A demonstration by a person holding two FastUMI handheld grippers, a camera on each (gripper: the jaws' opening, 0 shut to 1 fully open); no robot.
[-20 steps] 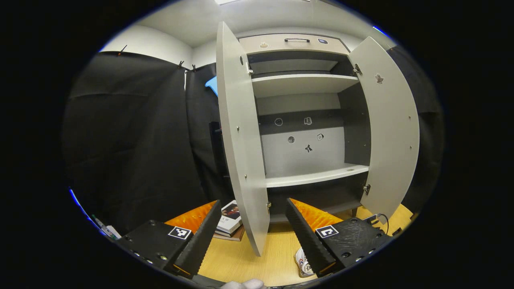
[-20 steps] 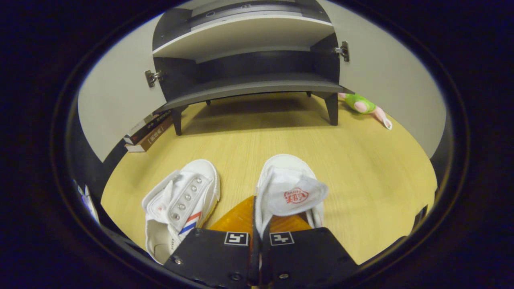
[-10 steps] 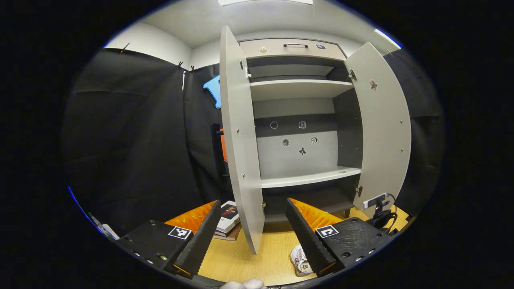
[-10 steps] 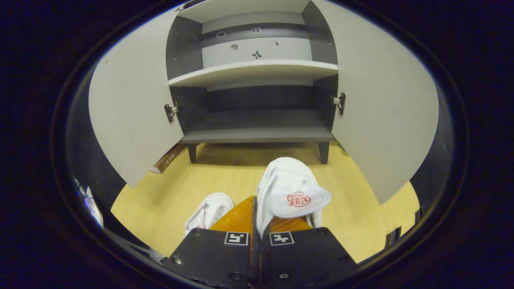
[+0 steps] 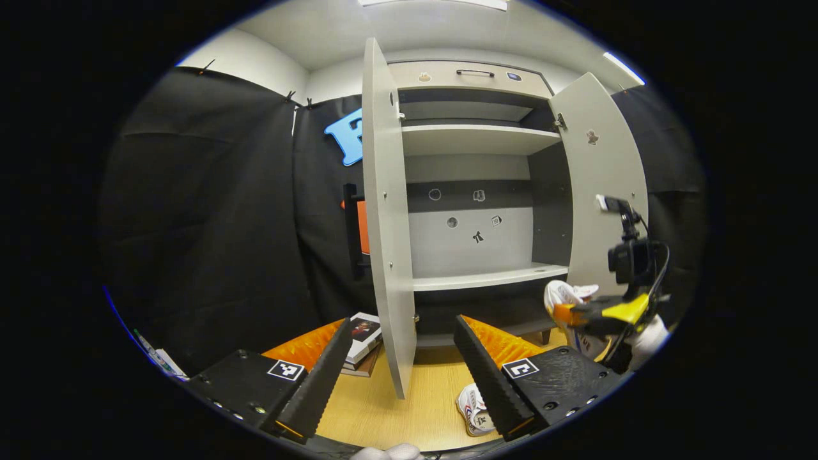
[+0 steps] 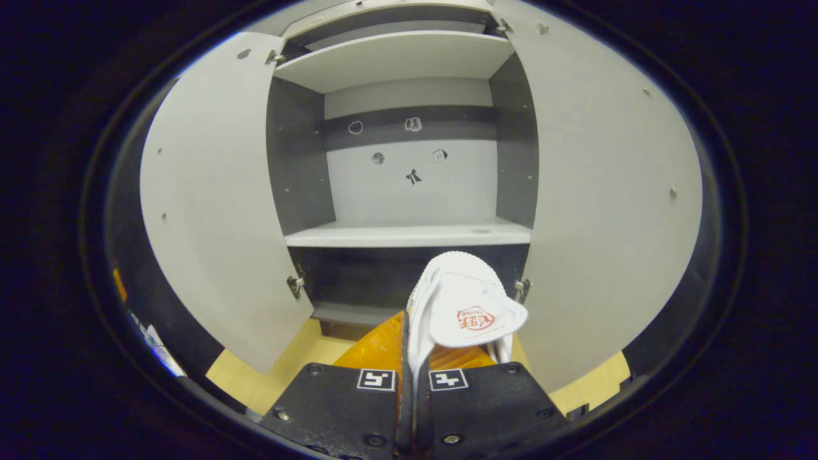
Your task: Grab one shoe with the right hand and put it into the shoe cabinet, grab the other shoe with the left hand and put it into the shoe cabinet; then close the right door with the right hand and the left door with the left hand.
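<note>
My right gripper (image 6: pixel 409 338) is shut on the side wall of a white shoe (image 6: pixel 463 300), held in the air in front of the open shoe cabinet (image 6: pixel 409 233), about level with its lower shelf. The left gripper view shows that same shoe (image 5: pixel 565 295) and the right gripper (image 5: pixel 591 316) at the right, near the cabinet's right door (image 5: pixel 604 185). The other white shoe (image 5: pixel 473 412) lies on the wooden floor beside my left gripper (image 5: pixel 399 364), which is open and holds nothing. The left door (image 5: pixel 386 211) stands open, edge-on.
Both cabinet doors (image 6: pixel 211 198) are swung wide. A stack of books (image 5: pixel 361 338) lies on the floor left of the cabinet, behind the left door. A drawer with a handle (image 5: pixel 476 73) tops the cabinet. Black cloth hangs all round.
The right gripper has lifted the shoe from the floor up to the height of the lower shelf and nearer the cabinet. The left gripper has stayed open and shifted only slightly.
</note>
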